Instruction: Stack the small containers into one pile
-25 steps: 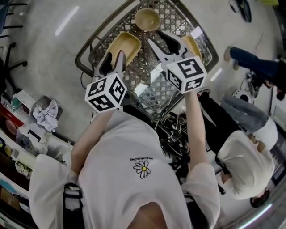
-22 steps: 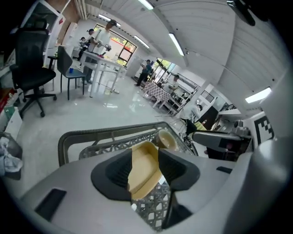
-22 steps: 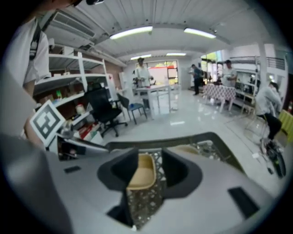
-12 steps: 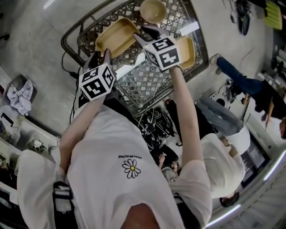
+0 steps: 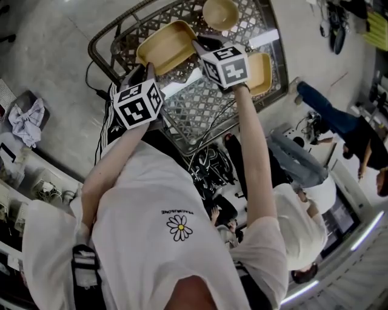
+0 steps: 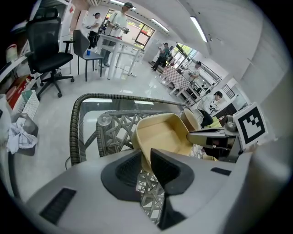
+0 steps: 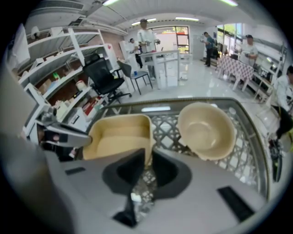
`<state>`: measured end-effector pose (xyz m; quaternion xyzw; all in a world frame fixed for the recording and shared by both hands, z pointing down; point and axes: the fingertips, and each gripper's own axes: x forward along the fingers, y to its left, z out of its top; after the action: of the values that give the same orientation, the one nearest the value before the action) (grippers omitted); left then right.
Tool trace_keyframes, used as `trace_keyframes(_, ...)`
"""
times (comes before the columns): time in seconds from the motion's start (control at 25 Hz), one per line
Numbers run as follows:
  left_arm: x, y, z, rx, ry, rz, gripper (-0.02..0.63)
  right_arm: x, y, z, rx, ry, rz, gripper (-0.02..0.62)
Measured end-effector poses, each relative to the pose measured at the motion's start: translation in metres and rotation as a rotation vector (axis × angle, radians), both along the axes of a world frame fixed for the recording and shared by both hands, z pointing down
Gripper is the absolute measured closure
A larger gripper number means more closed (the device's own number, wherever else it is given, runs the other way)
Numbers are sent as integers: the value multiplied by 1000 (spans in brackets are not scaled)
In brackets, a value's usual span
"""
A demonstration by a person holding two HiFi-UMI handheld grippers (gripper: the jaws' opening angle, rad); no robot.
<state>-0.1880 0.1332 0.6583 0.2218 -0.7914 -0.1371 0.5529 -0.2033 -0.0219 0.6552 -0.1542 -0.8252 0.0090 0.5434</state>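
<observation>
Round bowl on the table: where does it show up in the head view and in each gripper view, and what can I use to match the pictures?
Head view: the round bowl is at the top edge, right of centre.
Left gripper view: right of centre, partly hidden behind the rectangular container.
Right gripper view: right of centre, in full view.
Shared landmark: the rectangular container, next to the bowl in all three views.

The rectangular container [image 5: 165, 47], the round bowl [image 5: 220, 13] and the smaller container [image 5: 262, 72] are all plain pale yellow-beige, on a table [image 5: 197, 112] of dark grey-brown open lattice weave. The left gripper [image 6: 145, 157] and right gripper [image 7: 147, 157] are matte grey with near-black jaws, and the left cube [image 5: 138, 104] and right cube [image 5: 225, 64] are white with black square markers. The T-shirt [image 5: 176, 200] is white with a small daisy print.
</observation>
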Motion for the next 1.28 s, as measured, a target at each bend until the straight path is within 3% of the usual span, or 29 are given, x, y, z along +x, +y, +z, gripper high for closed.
trace_keyframes(0.12,-5,6,-2,3,-14,-2,534,-2,5,-4,10,-12,-4,528)
trace_keyframes(0.36,-17,-4,-35,-7,-151,69,546,0,-7,-40,-3,-123,86,544)
trace_keyframes(0.6,-65,-40,-124,78,-435,259,552,-3,-34,-148,51,-432,314,549)
trace_keyframes(0.72,-102,-72,-181,147,-602,378,559,-7,-53,-199,128,-601,469,549)
trace_keyframes(0.8,-106,-97,-228,204,-721,453,563,7,-67,-242,197,-709,568,549)
trace_keyframes(1.04,-48,-180,-368,392,-1067,714,565,110,-100,-359,387,-983,868,549)
trace_keyframes(1.28,55,-228,-444,580,-1297,917,569,226,-94,-403,568,-1128,1159,549)
